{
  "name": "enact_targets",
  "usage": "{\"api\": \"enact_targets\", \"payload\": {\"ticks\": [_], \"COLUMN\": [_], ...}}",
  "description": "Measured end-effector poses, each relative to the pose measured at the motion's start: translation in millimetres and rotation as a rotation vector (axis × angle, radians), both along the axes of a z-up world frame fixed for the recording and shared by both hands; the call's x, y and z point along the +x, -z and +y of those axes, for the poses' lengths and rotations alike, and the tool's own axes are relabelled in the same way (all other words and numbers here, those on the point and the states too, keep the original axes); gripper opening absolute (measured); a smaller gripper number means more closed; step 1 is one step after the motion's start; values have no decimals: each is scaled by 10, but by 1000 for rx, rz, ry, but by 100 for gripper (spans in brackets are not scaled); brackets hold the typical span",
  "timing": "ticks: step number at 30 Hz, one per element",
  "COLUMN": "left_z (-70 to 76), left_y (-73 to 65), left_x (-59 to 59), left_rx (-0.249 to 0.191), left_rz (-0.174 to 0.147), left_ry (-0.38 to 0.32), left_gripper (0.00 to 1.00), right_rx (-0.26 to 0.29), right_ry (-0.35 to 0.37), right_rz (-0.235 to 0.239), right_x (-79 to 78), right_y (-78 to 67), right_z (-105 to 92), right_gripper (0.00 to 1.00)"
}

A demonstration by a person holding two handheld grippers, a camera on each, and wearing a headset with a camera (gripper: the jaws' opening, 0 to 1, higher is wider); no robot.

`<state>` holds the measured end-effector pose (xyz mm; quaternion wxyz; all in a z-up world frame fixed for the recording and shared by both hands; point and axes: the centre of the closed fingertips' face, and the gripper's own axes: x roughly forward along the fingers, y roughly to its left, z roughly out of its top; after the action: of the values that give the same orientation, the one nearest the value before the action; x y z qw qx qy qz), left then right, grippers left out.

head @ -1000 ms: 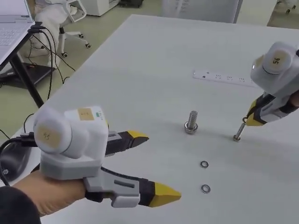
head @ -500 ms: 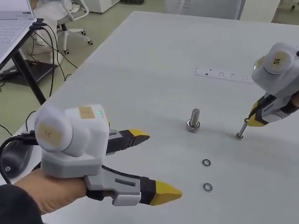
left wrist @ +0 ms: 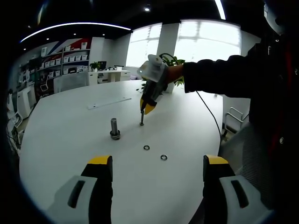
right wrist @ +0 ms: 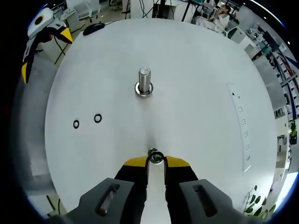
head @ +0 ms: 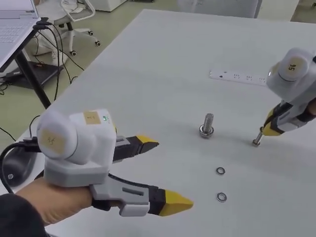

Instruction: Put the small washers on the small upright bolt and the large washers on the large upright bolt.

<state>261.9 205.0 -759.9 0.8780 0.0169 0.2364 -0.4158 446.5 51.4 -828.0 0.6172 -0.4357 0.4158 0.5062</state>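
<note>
Fingers (right wrist: pixel 135 164) of the right gripper (right wrist: pixel 155 161) pinch a silver small washer (right wrist: pixel 155 156) atop the small bolt (head: pixel 257 138), beside the large bolt (head: pixel 208 124); left gripper (head: pixel 170 173) gapes empty; two loose washers (head: pixel 220 171) lie near that large bolt.

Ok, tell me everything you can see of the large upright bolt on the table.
The large bolt is silvery metal, standing upright on the white table, threaded shank pointing up. A wider, darker collar rings its base; whether that is its head or stacked washers cannot be told. Only the table touches it: it stands apart from the small bolt and from the two loose washers lying nearer the person.
</note>
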Motion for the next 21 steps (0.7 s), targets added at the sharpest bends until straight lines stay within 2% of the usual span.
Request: {"api": "enact_targets", "payload": {"ticks": [21], "left_z": [22], "left_y": [11], "left_x": [8], "left_rx": [5], "left_rz": [11], "left_ry": [-8], "left_gripper": [79], "right_rx": [-33], "right_ry": [9], "right_rz": [39], "right_x": [-9], "right_y": [328], "right_z": [-16], "right_gripper": [14]}}
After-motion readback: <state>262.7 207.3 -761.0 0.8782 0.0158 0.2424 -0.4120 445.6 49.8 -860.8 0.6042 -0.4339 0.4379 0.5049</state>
